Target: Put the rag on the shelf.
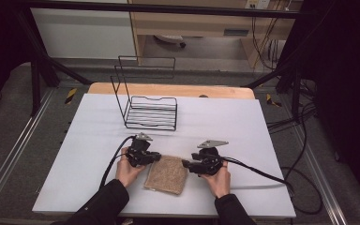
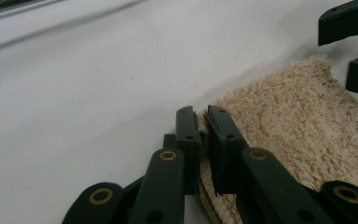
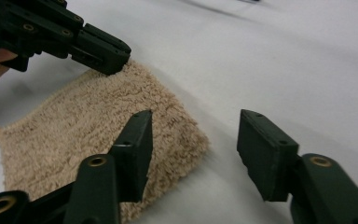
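On the left of the high view, a dark sleeve comes up from the bottom edge, and the left hand rests low on the white table. It holds the left gripper, which points to the right at the near left corner of the towel. In the left gripper view, its jaws are almost shut and pinch the towel's edge between them. The tan, fuzzy towel lies flat on the table, near the front edge, between the two hands. The right gripper points left at the towel's right side, held by the right hand. In the right gripper view, its jaws are wide open and hold nothing; one jaw is over the towel's corner and the other is over bare table. A black wire rack stands farther back on the table.
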Motion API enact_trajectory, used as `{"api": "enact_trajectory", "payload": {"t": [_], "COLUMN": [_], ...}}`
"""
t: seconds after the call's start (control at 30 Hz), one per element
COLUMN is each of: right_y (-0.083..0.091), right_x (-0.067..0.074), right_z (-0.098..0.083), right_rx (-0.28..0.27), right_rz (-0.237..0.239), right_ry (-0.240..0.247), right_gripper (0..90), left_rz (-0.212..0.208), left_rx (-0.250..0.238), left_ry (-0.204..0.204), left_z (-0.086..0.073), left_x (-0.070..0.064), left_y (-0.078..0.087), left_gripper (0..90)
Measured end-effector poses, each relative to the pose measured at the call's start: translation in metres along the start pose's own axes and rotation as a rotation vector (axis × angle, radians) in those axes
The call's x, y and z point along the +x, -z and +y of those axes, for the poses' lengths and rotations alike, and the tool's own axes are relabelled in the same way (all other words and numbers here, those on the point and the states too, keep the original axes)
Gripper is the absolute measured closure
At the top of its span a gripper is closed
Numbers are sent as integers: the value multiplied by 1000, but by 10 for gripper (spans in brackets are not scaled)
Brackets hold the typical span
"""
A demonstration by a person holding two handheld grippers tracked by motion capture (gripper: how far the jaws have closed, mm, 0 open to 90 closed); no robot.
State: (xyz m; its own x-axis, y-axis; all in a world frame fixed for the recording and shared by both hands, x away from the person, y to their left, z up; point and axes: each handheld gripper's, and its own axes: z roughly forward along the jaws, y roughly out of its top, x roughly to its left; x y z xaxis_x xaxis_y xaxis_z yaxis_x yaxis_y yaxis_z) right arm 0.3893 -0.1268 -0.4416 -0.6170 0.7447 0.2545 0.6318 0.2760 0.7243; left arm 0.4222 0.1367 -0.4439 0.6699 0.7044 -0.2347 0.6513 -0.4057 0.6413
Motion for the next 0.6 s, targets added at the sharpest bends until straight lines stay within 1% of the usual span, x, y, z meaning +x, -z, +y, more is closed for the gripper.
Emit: {"api": "enact_trajectory", "payload": {"t": [0.03, 0.07, 0.13, 0.17, 0.2, 0.27, 0.37, 0.4, 0.43, 0.47, 0.5, 0.53, 0.57, 0.6], "right_y": [0, -4, -7, -9, -9, -10, -11, -13, -14, -14, -14, -14, -16, -16], "right_x": [0, 0, -1, -1, -1, -2, -2, -1, -1, -1, -1, -1, -1, -1], "right_z": [0, 1, 2, 2, 1, 0, 0, -1, -2, -2, -2, -2, -2, -2], "right_rx": [0, 8, 16, 22, 31, 39, 46, 56, 53, 54, 59, 59, 57, 55], "right_rz": [0, -5, -9, -14, -24, -35, -32, -23, -23, -17, -2, -2, 19, 23], "right_ry": [0, -16, -29, -38, -43, -38, -37, -42, -41, -43, -51, -51, -56, -54], "right_gripper": [476, 524, 556, 579, 599, 614, 631, 645, 663, 692, 747, 747, 802, 819], "left_rz": [2, 4, 9, 9, 12, 12, 8, 6, 5, 5, 3, 2, 1, -2], "left_rx": [1, -6, -7, -7, -9, -17, -17, -17, -17, -18, -17, -23, -23, -23], "left_ry": [-5, -8, -21, -21, -27, -25, -29, -31, -33, -33, -36, -33, -34, -33], "left_z": [0, -1, -1, -1, -1, -2, -2, -2, -2, -3, -3, -3, -4, -4], "left_x": [0, -1, -1, -1, -2, -2, -1, -1, -1, -1, 0, 0, 0, 1], "left_y": [0, 0, 0, 0, 0, 0, 0, 0, 0, 0, 0, 0, 1, 1], "left_gripper": [825, 829, 831, 831, 831, 831, 830, 829, 829, 829, 829, 829, 830, 831]}}
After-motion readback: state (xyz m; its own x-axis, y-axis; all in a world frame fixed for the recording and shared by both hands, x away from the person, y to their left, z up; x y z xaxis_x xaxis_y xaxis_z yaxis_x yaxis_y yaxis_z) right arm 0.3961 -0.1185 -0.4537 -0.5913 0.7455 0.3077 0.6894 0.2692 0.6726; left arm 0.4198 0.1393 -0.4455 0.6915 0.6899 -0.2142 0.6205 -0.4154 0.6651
